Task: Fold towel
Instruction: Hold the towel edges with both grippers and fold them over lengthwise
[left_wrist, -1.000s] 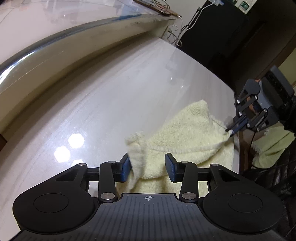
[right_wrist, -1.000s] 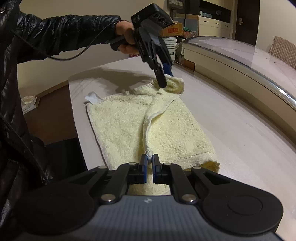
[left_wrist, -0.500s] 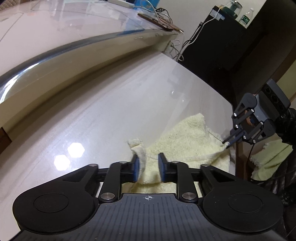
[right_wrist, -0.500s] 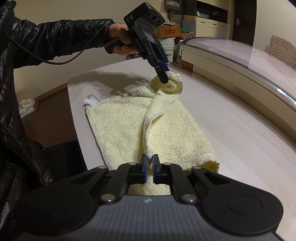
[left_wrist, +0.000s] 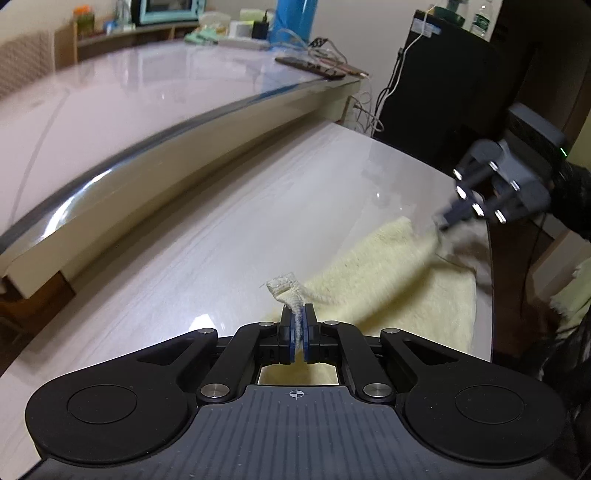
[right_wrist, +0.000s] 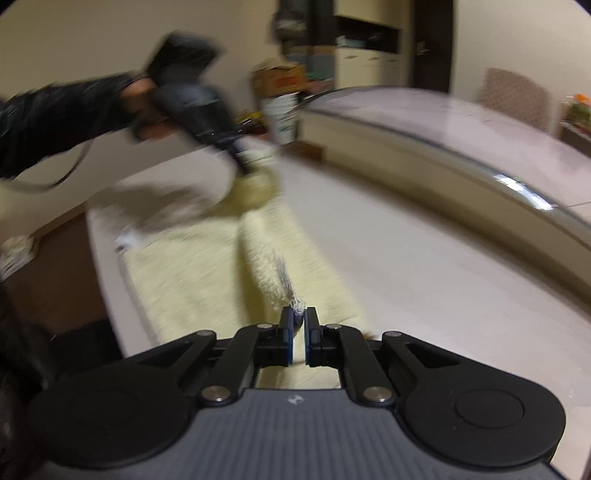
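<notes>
A pale yellow towel (left_wrist: 388, 280) lies on the white table (left_wrist: 229, 236), its near edge lifted. My left gripper (left_wrist: 298, 314) is shut on one corner of it, which pokes up between the pads. In the right wrist view the towel (right_wrist: 192, 280) stretches as a raised ridge from my right gripper (right_wrist: 298, 317), shut on another corner, to the left gripper (right_wrist: 243, 168) held by a hand farther back. The right gripper (left_wrist: 441, 223) shows blurred in the left wrist view, at the towel's far corner. Both views are motion-blurred.
A higher glass-topped counter (left_wrist: 155, 99) runs along the table's far side. A black cabinet (left_wrist: 443, 85) with cables stands past the table's end. A white bucket (right_wrist: 282, 116) and a cardboard box (right_wrist: 280, 79) sit on the floor beyond. A chair (right_wrist: 513, 98) stands behind the counter.
My left gripper closed on the towel's corner, then lifted and drew it away. The right gripper stayed shut on its corner and rose a little, so the towel edge now stretches between them.
</notes>
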